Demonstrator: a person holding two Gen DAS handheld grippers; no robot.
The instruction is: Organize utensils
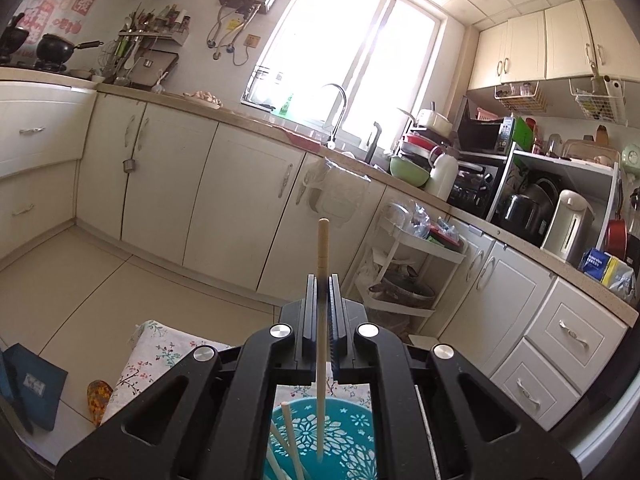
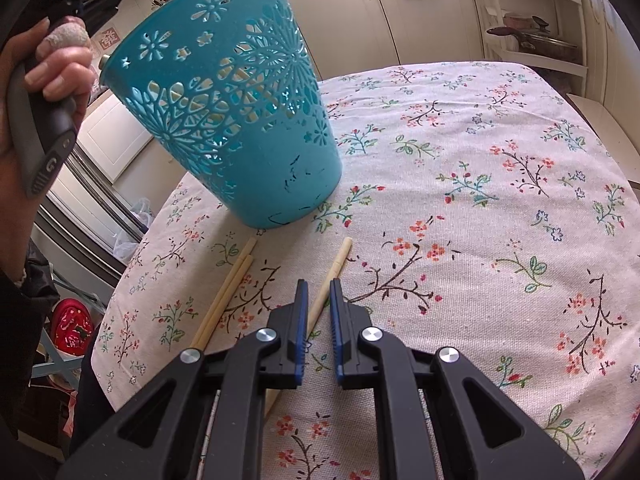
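My left gripper is shut on a pale wooden chopstick and holds it upright over the teal cut-out basket, its lower end inside the basket. Other chopsticks lean in the basket. In the right wrist view the teal basket stands on the floral tablecloth. My right gripper is open, low over the cloth, its jaws either side of a single chopstick lying there. Two more chopsticks lie side by side to its left.
The person's left hand on the other gripper's handle shows beside the basket. Kitchen cabinets, a sink counter and a white trolley with a pan stand beyond the table. The table edge is close on the left.
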